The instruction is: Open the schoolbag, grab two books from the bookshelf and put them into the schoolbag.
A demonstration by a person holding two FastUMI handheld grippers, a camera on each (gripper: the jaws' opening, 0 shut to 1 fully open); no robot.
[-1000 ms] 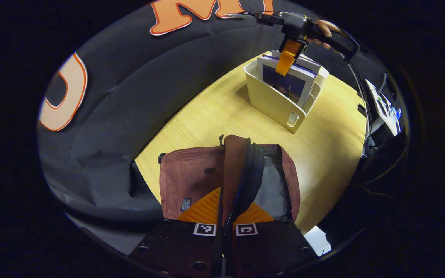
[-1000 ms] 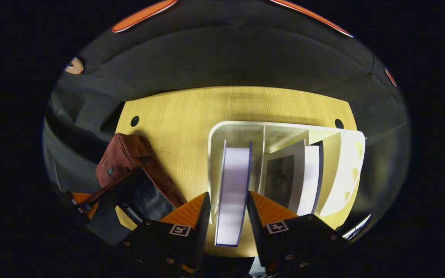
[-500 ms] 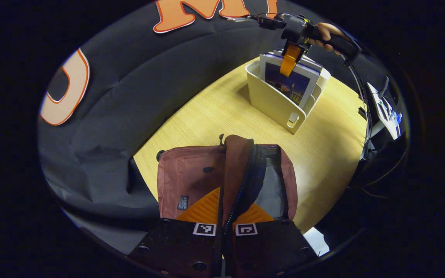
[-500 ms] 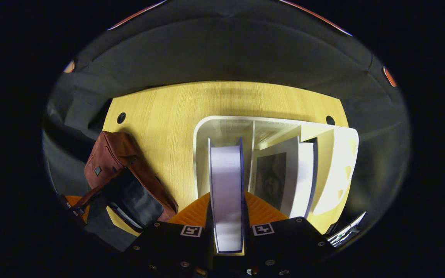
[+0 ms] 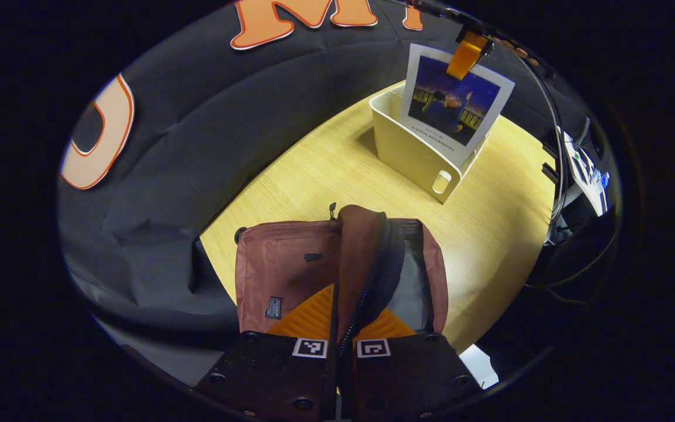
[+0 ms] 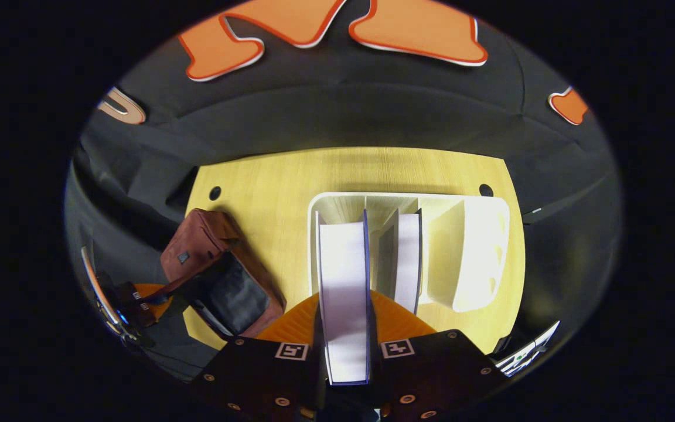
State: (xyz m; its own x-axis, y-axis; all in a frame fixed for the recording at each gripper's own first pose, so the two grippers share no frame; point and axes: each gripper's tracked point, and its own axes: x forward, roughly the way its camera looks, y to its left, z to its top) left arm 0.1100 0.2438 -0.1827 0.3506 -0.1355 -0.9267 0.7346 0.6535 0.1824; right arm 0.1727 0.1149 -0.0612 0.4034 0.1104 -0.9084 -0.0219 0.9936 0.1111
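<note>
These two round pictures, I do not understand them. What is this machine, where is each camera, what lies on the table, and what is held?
There is no robot here: a person holds a two-finger gripper in each hand, and a fisheye camera rides on each one.

The left gripper view looks along the left gripper, whose fingers are shut on the zipper flap of the reddish schoolbag, holding it open. The bag stands on the wooden table.

The right gripper view looks down along the right gripper, shut on a book seen from its page edge. In the left gripper view that book hangs lifted above the cream bookshelf. A second book stands in the shelf.
</note>
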